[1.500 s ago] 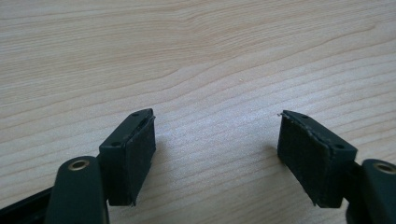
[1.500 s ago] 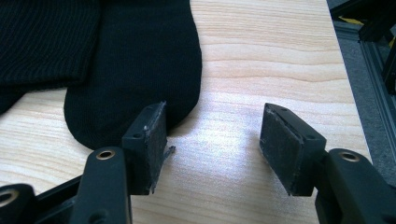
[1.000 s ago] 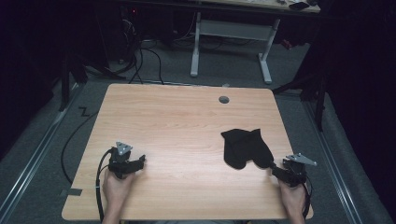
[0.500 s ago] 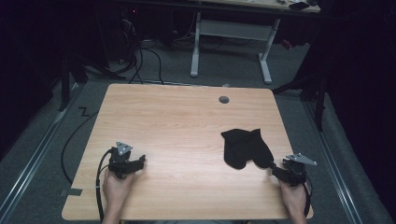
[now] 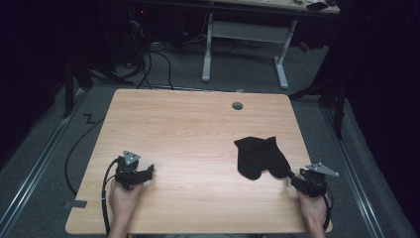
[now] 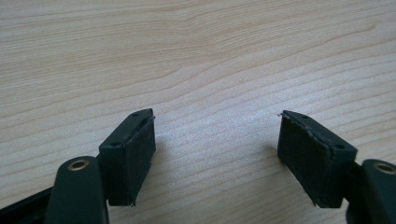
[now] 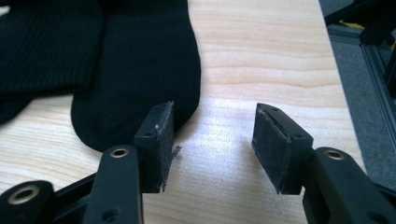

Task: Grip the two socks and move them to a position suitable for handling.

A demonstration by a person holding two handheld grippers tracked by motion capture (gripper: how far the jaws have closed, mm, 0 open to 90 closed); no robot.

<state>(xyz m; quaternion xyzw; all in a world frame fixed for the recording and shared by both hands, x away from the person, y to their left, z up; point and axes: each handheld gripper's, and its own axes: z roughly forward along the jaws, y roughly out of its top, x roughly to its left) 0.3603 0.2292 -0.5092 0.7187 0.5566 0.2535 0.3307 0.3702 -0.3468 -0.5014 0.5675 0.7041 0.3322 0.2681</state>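
A pair of black socks (image 5: 260,157) lies flat on the wooden table (image 5: 188,129), right of centre. My right gripper (image 5: 292,176) rests on the table at the socks' near right corner. In the right gripper view the sock toe (image 7: 116,70) lies just past the left pad (image 7: 161,140). That gripper (image 7: 215,140) is open; its jaws have just been closing, with bare wood between them. My left gripper (image 5: 148,172) sits near the front left of the table. Its jaws stand wide apart over bare wood in the left gripper view (image 6: 217,149).
A round cable hole (image 5: 237,105) sits near the table's far edge. The table's right edge (image 7: 336,70) runs close to the right gripper, with grey floor beyond. A white desk frame (image 5: 242,34) and cables (image 5: 148,59) stand behind the table.
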